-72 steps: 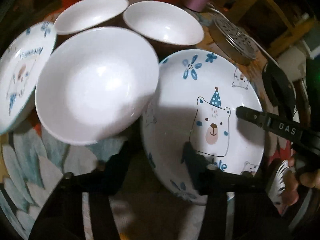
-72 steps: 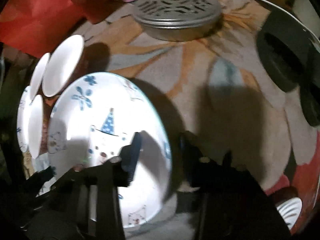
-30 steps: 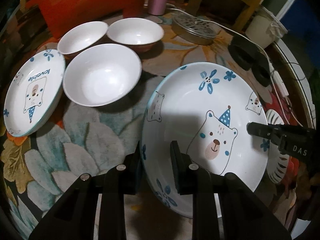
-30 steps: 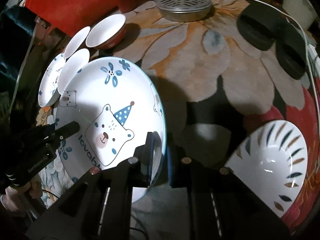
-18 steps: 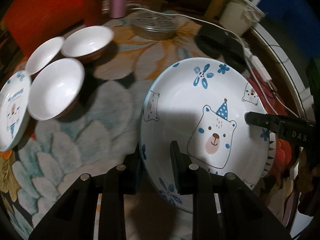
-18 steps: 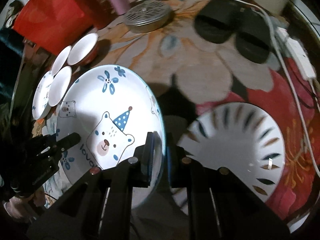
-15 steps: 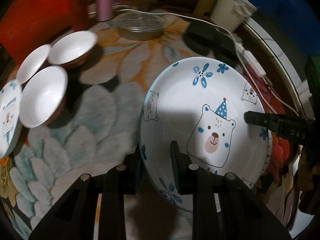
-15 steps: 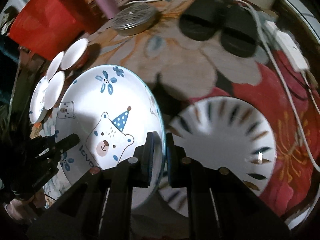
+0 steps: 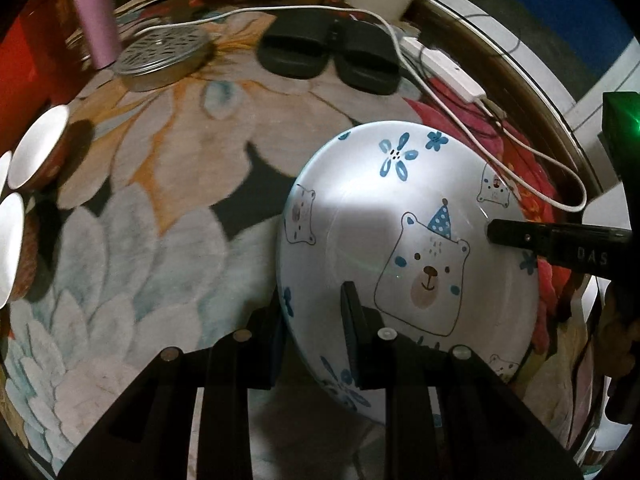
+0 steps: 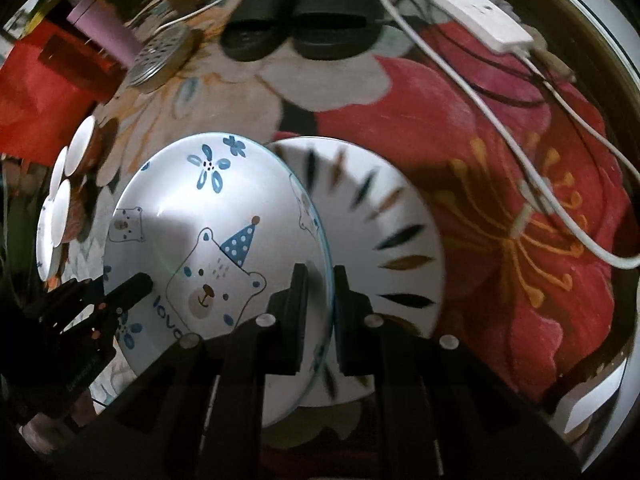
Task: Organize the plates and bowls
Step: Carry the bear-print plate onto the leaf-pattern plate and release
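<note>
I have the bear plate (image 9: 408, 240) pinched from two sides: my left gripper (image 9: 312, 320) is nearly closed on the rim on its side, one finger under the plate and one on its face, and my right gripper (image 10: 320, 304) is clamped almost fully closed on the opposite rim. The plate hangs tilted in the air between them, and from the right wrist view it sits just above and partly overlapping the striped plate (image 10: 384, 220), which lies flat on the floral rug (image 9: 168, 208). Taking that striped plate as my marker, the white bowls (image 9: 36, 148) are well off to the far side of the bear plate, and the black slippers (image 9: 328, 56) and the white cable (image 10: 500, 92) lie beyond it. I judge the bear plate to be glazed ceramic: stiff, fairly heavy for a rim pinch, slick under the pads and apt to chip if it knocks the plate below. The rim is the only sensible hold, and two opposite points keep it from swinging. If stacking is the aim, I would lower it level and centred, letting go only once it rests.
</note>
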Tool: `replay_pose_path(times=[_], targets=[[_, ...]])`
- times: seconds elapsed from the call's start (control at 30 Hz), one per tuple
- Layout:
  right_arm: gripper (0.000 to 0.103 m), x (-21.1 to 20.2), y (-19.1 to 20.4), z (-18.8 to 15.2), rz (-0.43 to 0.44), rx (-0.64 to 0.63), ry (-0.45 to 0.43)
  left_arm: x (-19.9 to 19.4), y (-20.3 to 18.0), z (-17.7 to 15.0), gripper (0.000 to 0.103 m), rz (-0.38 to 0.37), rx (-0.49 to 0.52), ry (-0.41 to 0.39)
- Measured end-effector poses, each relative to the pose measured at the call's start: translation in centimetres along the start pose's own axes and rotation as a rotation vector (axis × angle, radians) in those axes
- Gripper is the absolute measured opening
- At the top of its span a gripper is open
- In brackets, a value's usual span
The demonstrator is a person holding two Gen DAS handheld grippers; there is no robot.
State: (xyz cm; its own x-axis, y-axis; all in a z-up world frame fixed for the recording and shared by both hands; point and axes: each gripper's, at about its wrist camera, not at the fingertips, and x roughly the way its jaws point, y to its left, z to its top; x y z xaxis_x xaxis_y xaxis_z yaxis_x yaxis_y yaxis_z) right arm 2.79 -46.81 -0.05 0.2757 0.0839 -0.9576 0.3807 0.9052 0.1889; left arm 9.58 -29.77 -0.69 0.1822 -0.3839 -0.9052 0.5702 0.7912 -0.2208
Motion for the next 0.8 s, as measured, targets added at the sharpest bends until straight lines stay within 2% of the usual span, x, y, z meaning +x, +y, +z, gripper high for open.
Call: replay_pose_path(times=[0.3,0.6,0.7,0.73,0.77,0.8], targets=[[0.013,0.6,-3.1,-0.2,-0.01,0.061,0.013,2.0,-2.5,0.7,0.025,0.004,0.046,0.032],[0.013,1.4,-4.5,-0.8,-0.052,0.079,0.037,2.6,-3.7,0.8,0.025,0.015,0.095,0.033],[0.015,1.5,-4.4,-0.8,-0.047,0.078,0.045,2.2,-3.7,1.0,0.03,0.015,0.1,0.015],[0.015,1.6,-4.4,-0.8,-0.048,0.08,0.048,1.9,-3.4,1.1,0.038,-0.005,0.089,0.009],[0.015,1.7,-4.3,-0.7,-0.05,0.079,0.051,1.7,-3.3,1.3,0.051,-0.023,0.081,0.002],[0.015,1.6,-4.2,-0.7,-0.057,0.075,0.052,1.4,-3.2,1.4,0.06,-0.036,0.072,-0.008]])
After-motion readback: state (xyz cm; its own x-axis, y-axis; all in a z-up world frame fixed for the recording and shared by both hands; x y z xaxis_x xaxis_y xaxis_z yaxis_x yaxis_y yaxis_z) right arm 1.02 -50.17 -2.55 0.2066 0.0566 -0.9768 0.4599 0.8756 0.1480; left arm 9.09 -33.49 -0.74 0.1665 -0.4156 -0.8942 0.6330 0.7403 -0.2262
